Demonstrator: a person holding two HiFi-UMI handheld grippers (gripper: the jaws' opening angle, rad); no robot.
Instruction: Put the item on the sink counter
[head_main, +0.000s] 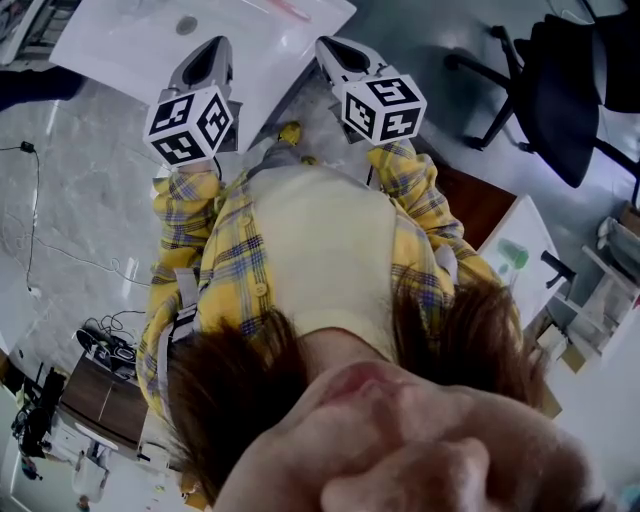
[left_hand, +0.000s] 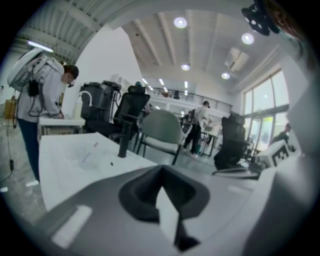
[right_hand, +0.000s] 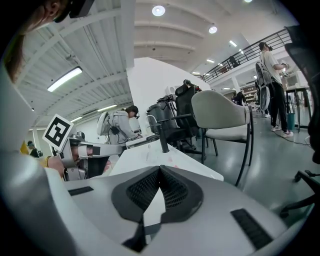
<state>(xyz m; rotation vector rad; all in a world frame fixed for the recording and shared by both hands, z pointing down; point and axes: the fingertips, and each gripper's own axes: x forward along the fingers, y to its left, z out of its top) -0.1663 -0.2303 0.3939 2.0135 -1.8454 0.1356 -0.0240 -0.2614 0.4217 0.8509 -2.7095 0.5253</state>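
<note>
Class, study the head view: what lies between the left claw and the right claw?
In the head view, the edge of the white table and grey floor lie between the left claw and the right claw, both shut.

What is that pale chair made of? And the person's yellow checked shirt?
The chair seems to have a smooth, matte plastic shell, since it curves in one piece with no weave. Its thin dark legs are probably metal. The shirt looks like soft woven cloth: it creases and folds.
</note>
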